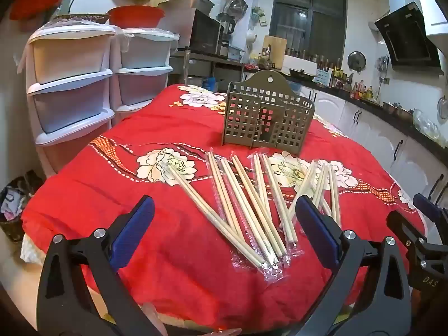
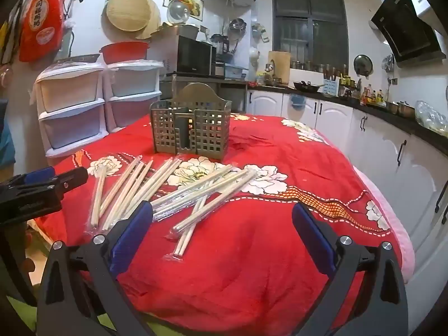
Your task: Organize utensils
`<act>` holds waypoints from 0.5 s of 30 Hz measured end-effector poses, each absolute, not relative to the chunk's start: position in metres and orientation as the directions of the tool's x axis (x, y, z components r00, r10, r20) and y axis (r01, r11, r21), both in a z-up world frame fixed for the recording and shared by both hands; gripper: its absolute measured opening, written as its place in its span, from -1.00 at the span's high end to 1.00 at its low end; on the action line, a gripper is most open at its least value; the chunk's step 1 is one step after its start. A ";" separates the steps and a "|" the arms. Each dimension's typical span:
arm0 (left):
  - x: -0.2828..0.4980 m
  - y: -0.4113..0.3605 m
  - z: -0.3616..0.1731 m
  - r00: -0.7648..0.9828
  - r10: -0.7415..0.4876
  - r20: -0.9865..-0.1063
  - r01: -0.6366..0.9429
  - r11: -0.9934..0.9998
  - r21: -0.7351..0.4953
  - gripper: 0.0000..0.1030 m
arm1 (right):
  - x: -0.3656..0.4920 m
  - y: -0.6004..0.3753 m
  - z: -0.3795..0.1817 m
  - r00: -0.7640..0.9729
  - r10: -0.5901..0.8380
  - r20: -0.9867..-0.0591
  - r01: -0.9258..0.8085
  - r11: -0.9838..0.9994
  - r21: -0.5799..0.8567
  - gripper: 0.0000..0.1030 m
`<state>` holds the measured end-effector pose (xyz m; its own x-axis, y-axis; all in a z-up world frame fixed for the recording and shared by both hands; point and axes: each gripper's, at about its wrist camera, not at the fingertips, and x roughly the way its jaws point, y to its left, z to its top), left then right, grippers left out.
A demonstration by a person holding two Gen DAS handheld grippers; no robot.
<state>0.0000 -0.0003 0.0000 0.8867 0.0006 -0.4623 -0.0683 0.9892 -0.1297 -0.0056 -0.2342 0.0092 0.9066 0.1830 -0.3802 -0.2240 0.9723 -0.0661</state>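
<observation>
We see the left gripper (image 1: 224, 212) with jaws spread wide, nothing between them; right gripper (image 2: 222, 215) likewise spread and empty. Wrapped chopsticks (image 1: 252, 204) lie fanned on the red floral cloth (image 1: 112, 196). The perforated utensil holder (image 1: 267, 117) stands upright at 12 o'clock beyond them, apart.

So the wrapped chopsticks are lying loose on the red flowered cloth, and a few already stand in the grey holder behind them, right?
Not quite. The wrapped chopsticks do lie loose on the red flowered cloth, but none stand in the grey holder behind them; nothing shows through its grid or above its rim. Both wrist views show this, the right wrist view most plainly.
</observation>
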 end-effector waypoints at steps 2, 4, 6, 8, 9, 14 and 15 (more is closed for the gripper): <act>0.001 0.000 0.000 0.886 -0.003 -0.464 -0.065 0.989 -0.131 -0.80 | -0.005 -0.235 0.009 0.906 0.188 -0.379 -0.226 0.972 -0.059 -0.88; 0.000 -0.001 0.000 0.888 0.001 -0.459 -0.066 0.990 -0.125 -0.80 | -0.005 -0.236 0.009 0.905 0.194 -0.380 -0.229 0.972 -0.051 -0.88; 0.000 -0.001 0.000 0.888 0.003 -0.460 -0.065 0.991 -0.120 -0.80 | -0.005 -0.236 0.009 0.905 0.193 -0.379 -0.229 0.972 -0.052 -0.88; 0.001 -0.001 -0.001 0.888 0.001 -0.460 -0.065 0.990 -0.123 -0.80 | -0.006 -0.235 0.009 0.905 0.192 -0.381 -0.229 0.972 -0.054 -0.88; 0.001 -0.001 -0.001 0.888 0.001 -0.459 -0.065 0.990 -0.123 -0.80 | -0.004 -0.238 0.009 0.902 0.199 -0.382 -0.231 0.972 -0.040 -0.88; 0.003 0.001 -0.001 0.887 -0.005 -0.462 -0.061 0.990 -0.127 -0.80 | -0.005 -0.236 0.009 0.903 0.198 -0.382 -0.231 0.972 -0.042 -0.88; 0.003 0.001 -0.001 0.888 -0.004 -0.461 -0.061 0.990 -0.126 -0.80 | -0.005 -0.235 0.010 0.902 0.199 -0.382 -0.232 0.972 -0.041 -0.88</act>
